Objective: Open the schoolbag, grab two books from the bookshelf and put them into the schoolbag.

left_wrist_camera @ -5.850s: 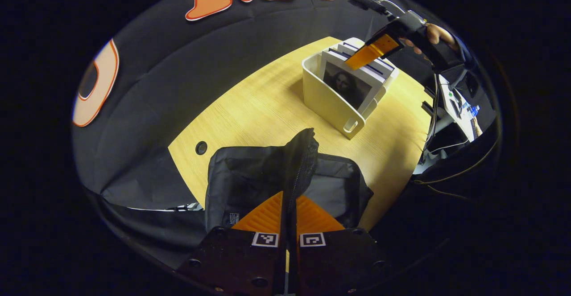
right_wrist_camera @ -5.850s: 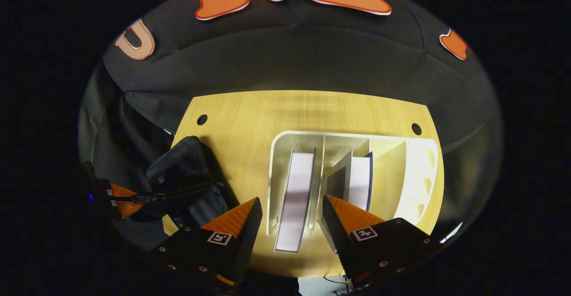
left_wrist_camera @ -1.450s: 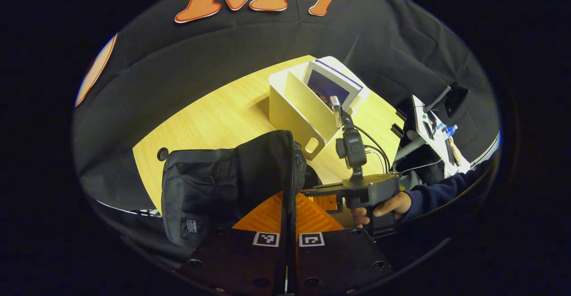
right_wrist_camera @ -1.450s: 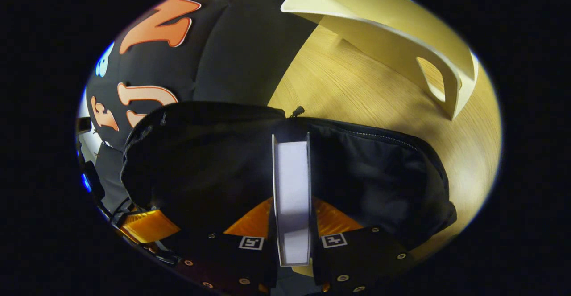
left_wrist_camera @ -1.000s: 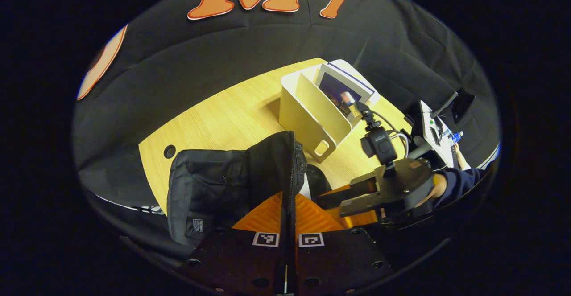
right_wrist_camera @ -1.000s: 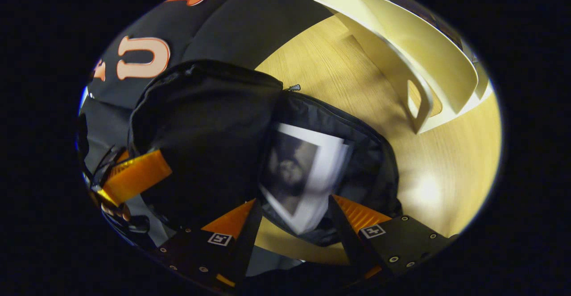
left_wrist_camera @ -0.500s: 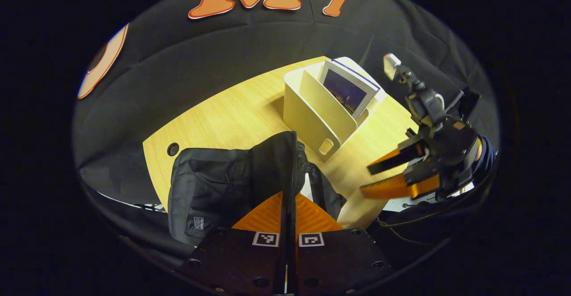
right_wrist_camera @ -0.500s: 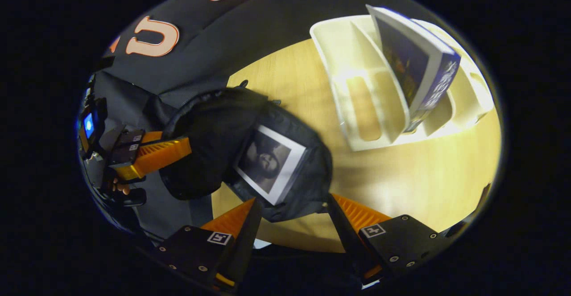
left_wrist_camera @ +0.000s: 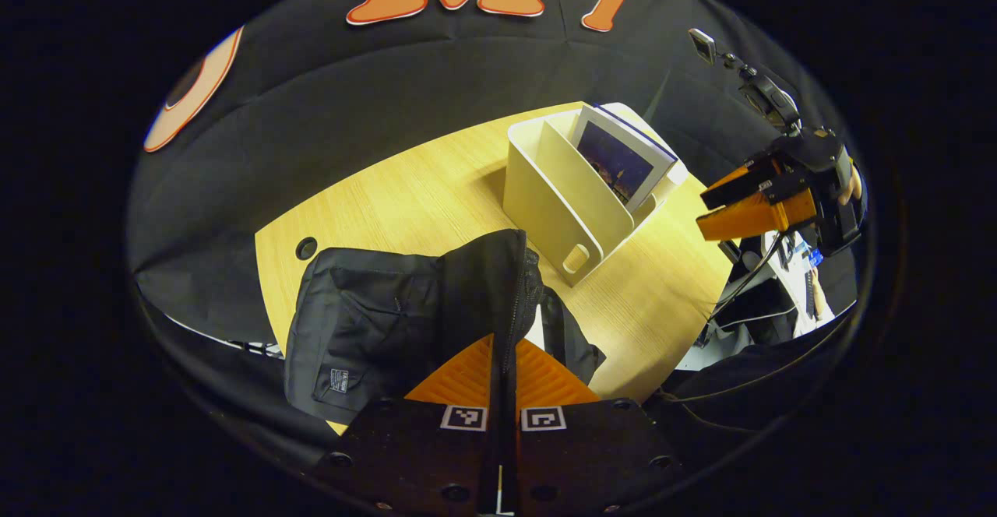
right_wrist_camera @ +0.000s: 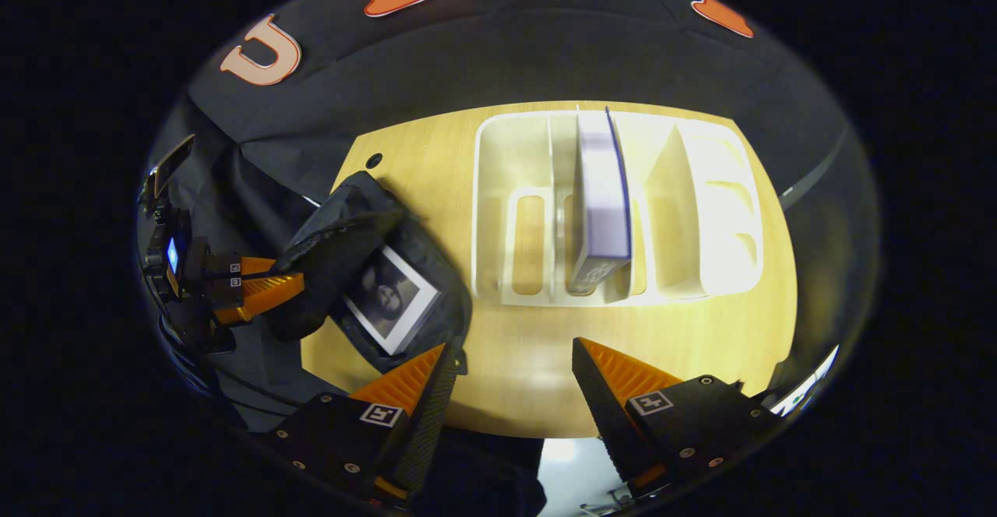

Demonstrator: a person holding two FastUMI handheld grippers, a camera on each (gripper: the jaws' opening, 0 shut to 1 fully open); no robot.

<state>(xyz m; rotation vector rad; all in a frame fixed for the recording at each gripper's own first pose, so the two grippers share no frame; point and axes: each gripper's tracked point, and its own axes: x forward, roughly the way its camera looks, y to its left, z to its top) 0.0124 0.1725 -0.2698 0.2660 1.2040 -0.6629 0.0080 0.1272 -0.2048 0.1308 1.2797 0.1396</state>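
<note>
The black schoolbag (left_wrist_camera: 366, 322) lies open on the wooden table (left_wrist_camera: 405, 198). My left gripper (left_wrist_camera: 502, 349) is shut on the bag's zippered flap and holds it up. In the right gripper view, a book with a portrait cover (right_wrist_camera: 388, 299) lies inside the schoolbag (right_wrist_camera: 343, 225), and the left gripper (right_wrist_camera: 292, 282) holds the flap beside it. The white bookshelf (right_wrist_camera: 498, 213) holds one book with a dark blue cover (right_wrist_camera: 604, 198), upright in a middle slot. My right gripper (right_wrist_camera: 510, 346) hangs open and empty above the table's near edge, in front of the shelf. It also shows as the right gripper (left_wrist_camera: 702, 213), in the air to the right of the bookshelf (left_wrist_camera: 545, 198).
The table has a round cable hole (left_wrist_camera: 306, 248) behind the bag. The shelf's other slots stand bare. Off the table's right edge are cables and a desk with equipment (left_wrist_camera: 771, 299).
The right gripper carried the portrait book from the shelf into the bag, let go of it, then rose and swung back to face the shelf. The left gripper kept its hold on the flap.
</note>
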